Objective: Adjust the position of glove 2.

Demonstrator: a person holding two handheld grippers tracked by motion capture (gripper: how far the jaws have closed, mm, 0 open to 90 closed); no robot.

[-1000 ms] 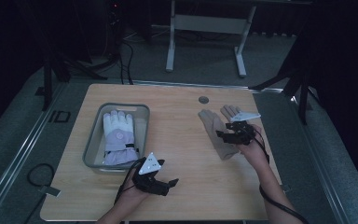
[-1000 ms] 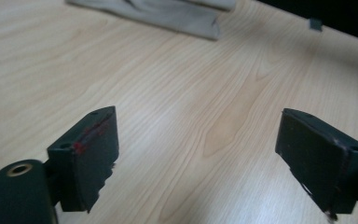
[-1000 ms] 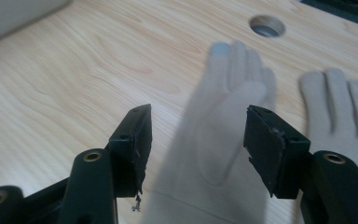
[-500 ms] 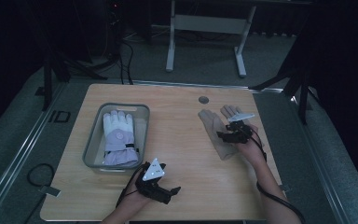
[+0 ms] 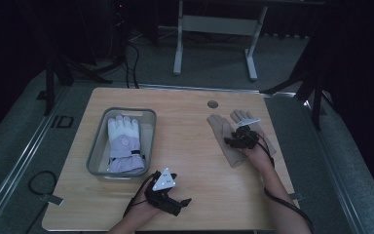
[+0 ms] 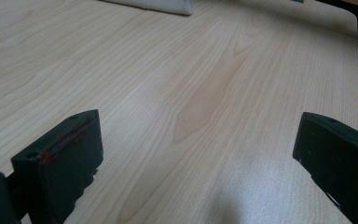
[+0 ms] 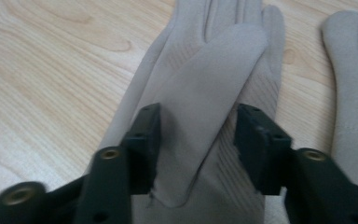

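Two beige gloves lie flat on the right half of the wooden table. My right gripper hangs low over the nearer beige glove. In the right gripper view, my right gripper straddles the thumb of this beige glove. Its jaws have just been closing on the thumb, which still lies flat and unbunched. The second beige glove lies beside it. My left gripper rests near the table's front edge. In the left gripper view my left gripper stands wide open over bare wood, having just opened a little further.
A clear plastic bin stands at the left of the table with a white and lavender glove lying in it. A round cable hole sits near the far edge. Beyond the table stand a metal frame and dark floor.
My right gripper has sunk onto the beige glove and its jaws have narrowed around the thumb. The left gripper has stayed in place near the front edge.
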